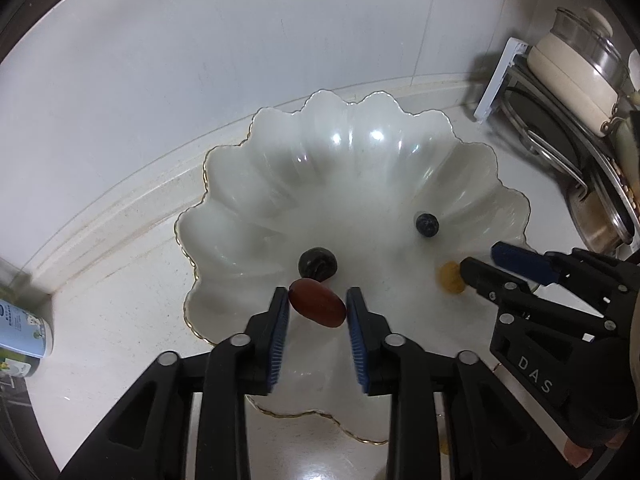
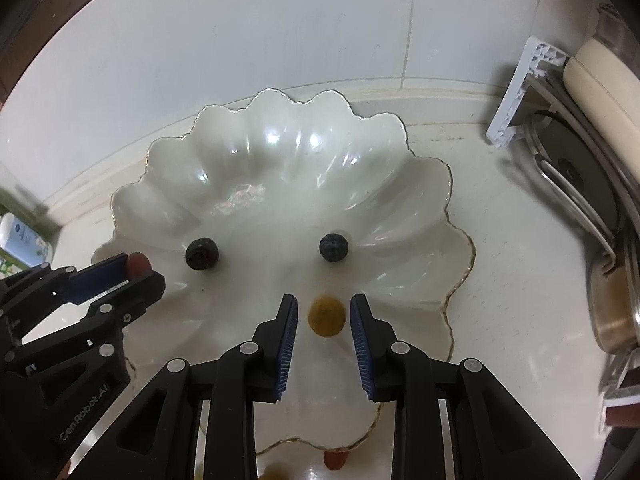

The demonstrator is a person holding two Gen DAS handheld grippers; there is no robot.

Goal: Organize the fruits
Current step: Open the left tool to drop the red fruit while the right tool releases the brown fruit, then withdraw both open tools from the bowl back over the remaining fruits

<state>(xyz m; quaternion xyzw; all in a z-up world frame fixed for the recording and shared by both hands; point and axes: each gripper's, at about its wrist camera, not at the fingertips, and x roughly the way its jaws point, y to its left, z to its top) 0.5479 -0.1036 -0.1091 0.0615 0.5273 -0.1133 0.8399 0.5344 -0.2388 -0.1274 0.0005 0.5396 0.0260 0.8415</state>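
1. Left fingers [image 1: 318, 300] stand slightly apart over the dish [image 1: 280, 168]; a red date [image 1: 317, 307] sits between the pads, with no clear press from either pad.
2. Right fingers [image 2: 324, 308] stand slightly apart, a yellow fruit [image 2: 327, 316] between them, untouched.
3. Two dark berries [image 2: 202, 254] [image 2: 334, 247] lie well apart in the dish.
4. Dish rests on a pale worktop [image 2: 520, 280] by the wall.
5. Pots [image 1: 576, 76] stand at right.
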